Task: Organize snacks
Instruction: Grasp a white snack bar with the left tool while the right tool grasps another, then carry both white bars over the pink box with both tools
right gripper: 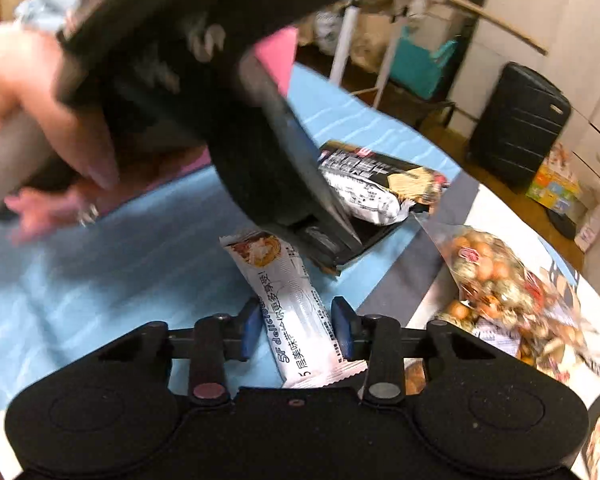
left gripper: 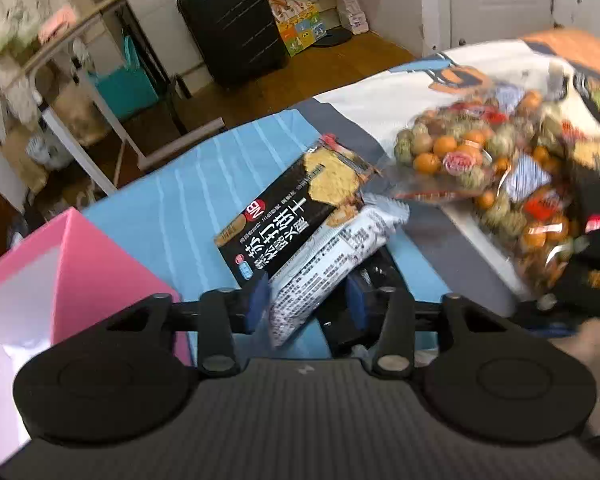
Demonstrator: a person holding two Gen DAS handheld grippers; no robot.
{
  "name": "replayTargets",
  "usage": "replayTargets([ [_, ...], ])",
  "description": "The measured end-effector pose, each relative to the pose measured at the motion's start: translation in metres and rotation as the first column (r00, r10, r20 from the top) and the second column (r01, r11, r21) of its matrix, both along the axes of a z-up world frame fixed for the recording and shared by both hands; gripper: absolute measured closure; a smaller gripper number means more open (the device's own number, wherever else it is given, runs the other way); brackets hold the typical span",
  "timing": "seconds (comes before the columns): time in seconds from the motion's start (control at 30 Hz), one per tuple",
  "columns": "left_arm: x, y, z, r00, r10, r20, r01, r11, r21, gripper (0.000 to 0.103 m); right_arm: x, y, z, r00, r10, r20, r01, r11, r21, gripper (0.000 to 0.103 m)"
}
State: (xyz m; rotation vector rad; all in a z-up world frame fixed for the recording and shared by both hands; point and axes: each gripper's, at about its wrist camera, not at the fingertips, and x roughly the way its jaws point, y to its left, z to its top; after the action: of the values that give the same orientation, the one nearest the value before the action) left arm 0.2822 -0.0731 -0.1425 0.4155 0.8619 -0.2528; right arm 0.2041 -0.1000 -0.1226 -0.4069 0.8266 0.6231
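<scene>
Both grippers are down on the bed [left gripper: 172, 208], each working on its own snack. The left gripper [left gripper: 308, 300] has its blue fingers [left gripper: 258, 300] drawn in narrow around the near end of a white wrapped snack bar [left gripper: 340, 248], which lies half on top of a black cracker packet [left gripper: 296, 208] on the light blue sheet. The left pad looks pressed against the wrapper; the right one is harder to read, so whether it's truly pinched is a fair guess rather than a sure thing.

The right gripper [right gripper: 298, 322] is doing the same with a second white snack bar [right gripper: 296, 312], fingers pulled in close on both sides of the wrapper and apparently touching it. Grabbing each bar across its narrow width makes sense, since that's the only way a flat packet fits between fingers like these.

A pink box [left gripper: 60, 280] sits just beside the left gripper, probably where the snacks end up. The clear bag of mixed nuts [left gripper: 496, 168] is off to the side on a patterned cover.

In the right wrist view, the left gripper's body and the person's hand [right gripper: 40, 128] block much of the scene, blurry too, hiding most of the pink box and part of the cracker packet.
</scene>
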Motion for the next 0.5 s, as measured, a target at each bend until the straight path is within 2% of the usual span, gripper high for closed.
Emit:
replayTargets([
  [0.03,-0.002,-0.001,0.0,1.0,-0.013,0.001,0.012,1.0,0.011,0.074,-0.004,-0.002,0.001,1.0,-0.016,0.007,0.016,1.0,0.004,0.064],
  [0.17,-0.005,-0.002,0.001,1.0,0.002,-0.006,-0.002,1.0,0.025,0.081,-0.012,-0.007,0.0,0.994,-0.104,-0.032,0.105,0.994,0.02,0.068],
  [0.33,-0.014,0.001,0.009,1.0,0.004,-0.028,-0.004,1.0,-0.014,0.083,-0.023,-0.007,-0.003,0.982,-0.183,-0.055,0.183,0.983,-0.01,0.071],
  [0.5,-0.023,0.011,0.017,0.996,0.01,-0.091,-0.02,0.995,-0.101,0.083,-0.022,-0.018,0.0,0.952,-0.27,-0.145,0.279,0.959,0.051,0.071],
])
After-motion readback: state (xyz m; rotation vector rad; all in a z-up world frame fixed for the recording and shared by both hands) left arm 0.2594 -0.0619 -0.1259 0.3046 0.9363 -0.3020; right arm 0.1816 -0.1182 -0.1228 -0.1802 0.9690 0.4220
